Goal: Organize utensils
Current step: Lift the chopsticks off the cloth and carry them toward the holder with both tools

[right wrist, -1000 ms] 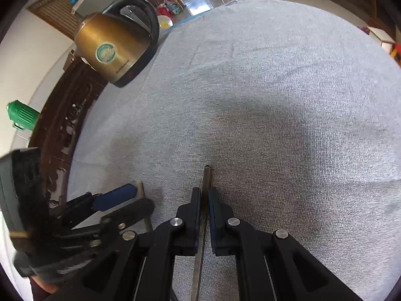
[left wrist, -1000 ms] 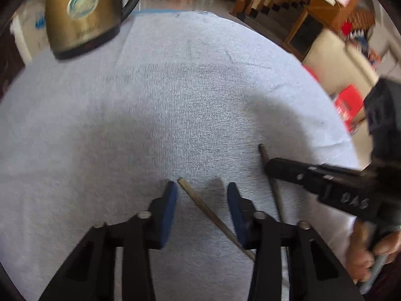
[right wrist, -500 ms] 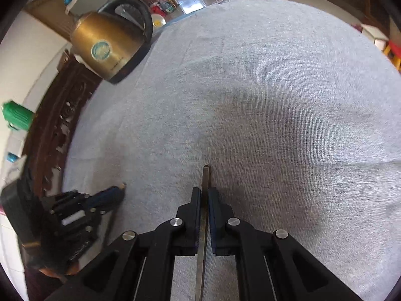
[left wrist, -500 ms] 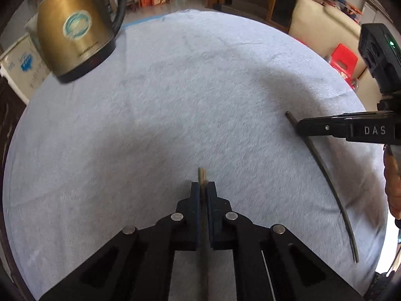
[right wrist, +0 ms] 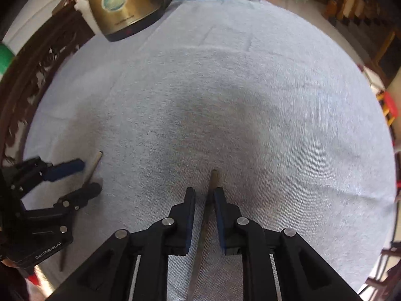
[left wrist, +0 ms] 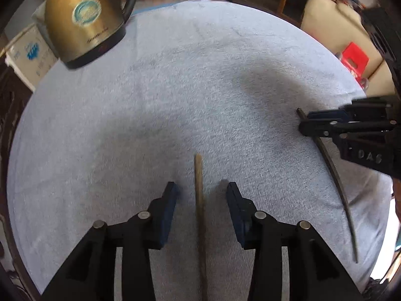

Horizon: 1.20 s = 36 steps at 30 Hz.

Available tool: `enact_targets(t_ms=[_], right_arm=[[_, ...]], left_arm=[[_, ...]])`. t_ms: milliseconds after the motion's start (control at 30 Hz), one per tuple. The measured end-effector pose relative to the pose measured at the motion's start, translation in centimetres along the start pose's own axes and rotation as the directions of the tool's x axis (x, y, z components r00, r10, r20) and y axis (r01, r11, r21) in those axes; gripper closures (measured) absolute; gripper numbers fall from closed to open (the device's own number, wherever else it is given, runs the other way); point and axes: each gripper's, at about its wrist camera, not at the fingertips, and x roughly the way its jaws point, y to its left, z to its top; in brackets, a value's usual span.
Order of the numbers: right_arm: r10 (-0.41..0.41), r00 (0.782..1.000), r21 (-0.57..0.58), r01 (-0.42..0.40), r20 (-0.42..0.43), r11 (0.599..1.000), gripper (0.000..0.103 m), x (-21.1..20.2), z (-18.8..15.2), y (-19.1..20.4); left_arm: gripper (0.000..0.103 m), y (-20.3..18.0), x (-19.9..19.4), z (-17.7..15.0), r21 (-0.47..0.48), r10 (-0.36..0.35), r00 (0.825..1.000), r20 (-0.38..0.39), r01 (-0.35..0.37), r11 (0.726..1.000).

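With its jaws spread wide, the left gripper (left wrist: 200, 188) straddles one chopstick (left wrist: 199, 200) lying free on the grey cloth (left wrist: 175, 100). The right gripper (right wrist: 204, 195) stands slightly parted around the other chopstick (right wrist: 213, 178), apparently laying the pair parallel, well short of the kettle (left wrist: 85, 17).

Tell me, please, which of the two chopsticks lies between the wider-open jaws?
The lighter brown chopstick, lying on the cloth between the left gripper and its wide-spread jaws. The darker chopstick sits within the right gripper, whose jaws are only slightly parted.
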Motion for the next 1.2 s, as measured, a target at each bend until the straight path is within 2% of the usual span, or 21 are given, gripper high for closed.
enact_targets(t_ms=[33, 100, 133, 333, 467, 533, 600, 733, 833, 867, 933, 1033, 1133, 1200], right_arm=[[-0.03, 1.0, -0.046, 0.03, 0.01, 0.998, 0.087, 0.1, 0.0, 0.6], [-0.058, 0.998, -0.086, 0.06, 0.025, 0.995, 0.093, 0.1, 0.0, 1.3], [-0.054, 0.998, -0.088, 0.056, 0.03, 0.995, 0.094, 0.0, -0.1, 1.4], [0.034, 0.996, -0.049, -0.03, 0.088, 0.998, 0.096, -1.9, -2.0, -1.1], [0.092, 0.979, -0.024, -0.089, 0.184, 0.996, 0.096, -5.3, -3.2, -2.6], [0.12, 0.966, -0.007, -0.122, 0.228, 0.993, 0.096, -6.9, -3.9, -3.1], [0.148, 0.944, 0.013, -0.159, 0.293, 0.987, 0.096, -8.8, -5.1, -4.0], [0.169, 0.895, 0.047, -0.207, 0.413, 0.977, 0.096, -12.6, -8.1, -5.1], [0.162, 0.856, 0.063, -0.22, 0.491, 0.973, 0.096, -15.2, -10.2, -4.8], [0.161, 0.84, 0.065, -0.227, 0.518, 0.972, 0.096, -16.1, -11.1, -4.9], [0.143, 0.803, 0.072, -0.225, 0.579, 0.972, 0.096, -18.4, -13.3, -5.1], [0.119, 0.749, 0.073, -0.218, 0.652, 0.973, 0.096, -21.2, -15.9, -4.9], [0.087, 0.686, 0.078, -0.206, 0.723, 0.975, 0.096, -24.0, -18.5, -4.3], [0.072, 0.642, 0.079, -0.204, 0.763, 0.976, 0.097, -25.6, -20.2, -3.9]], left_arm=[[0.072, -0.1, 0.0, 0.1, 0.01, -0.008, 1.0, 0.005, 0.008, 1.0], [0.095, -0.1, 0.0, 0.3, 0.009, -0.004, 1.0, 0.004, 0.004, 1.0], [0.097, 0.2, 0.0, 0.4, 0.002, -0.009, 1.0, -0.001, 0.009, 1.0], [0.098, 0.4, -1.7, -1.4, -0.046, 0.003, 1.0, 0.017, -0.003, 0.999], [0.098, 1.1, -5.3, -2.6, -0.119, 0.009, 0.993, 0.116, 0.005, 0.993], [0.098, 2.0, -7.8, -3.7, -0.168, 0.029, 0.983, 0.181, 0.002, 0.986], [0.098, 2.8, -9.9, -4.7, -0.211, 0.054, 0.969, 0.24, -0.002, 0.977], [0.098, 3.6, -14.6, -7.3, -0.298, 0.114, 0.923, 0.367, 0.001, 0.955], [0.098, 4.3, -17.3, -9.9, -0.369, 0.174, 0.882, 0.438, 0.0, 0.929], [0.098, 4.4, -18.5, -11.0, -0.389, 0.188, 0.863, 0.469, 0.01, 0.921], [0.098, 4.9, -20.4, -12.8, -0.42, 0.215, 0.826, 0.52, 0.028, 0.907], [0.098, 4.6, -22.5, -14.7, -0.453, 0.255, 0.781, 0.57, 0.039, 0.891], [0.098, 3.8, -24.5, -17.3, -0.482, 0.299, 0.728, 0.617, 0.049, 0.875], [0.098, 3.2, -26.1, -18.7, -0.491, 0.314, 0.703, 0.638, 0.058, 0.869]])
